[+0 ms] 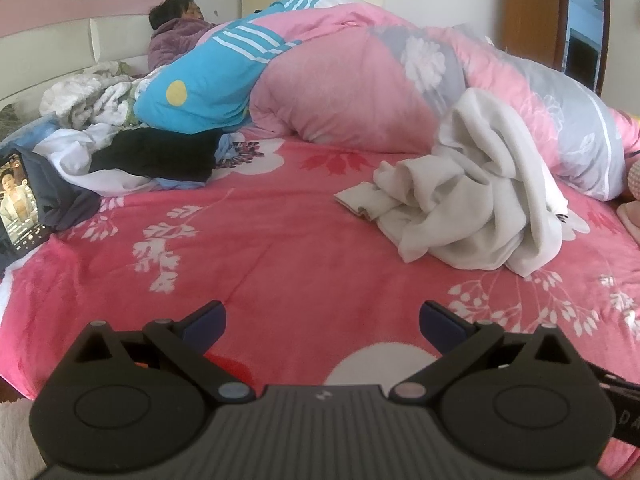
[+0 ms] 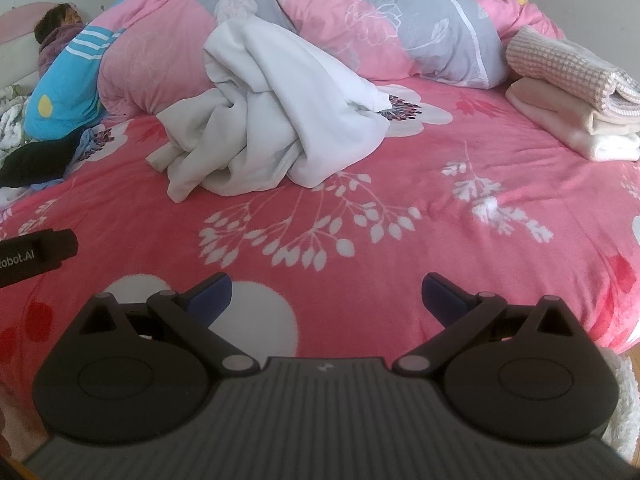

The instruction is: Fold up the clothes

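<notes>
A crumpled white garment [image 1: 476,196] lies in a loose heap on the pink flowered bedspread [image 1: 280,248], toward the far side of the bed, its upper folds leaning against the rolled pink and grey quilt [image 1: 400,80]. The cloth is soft and fleecy, twisted into thick folds, with a cuffed end [image 1: 356,200] trailing flat toward the left. The left gripper [image 1: 322,322] hovers over the near edge of the bed with its fingers spread wide and nothing between them. The right gripper [image 2: 326,294] is likewise spread apart and empty, near that edge. At the bed's right edge sits a stack of folded clothes [image 2: 576,108], well apart from the heap
</notes>
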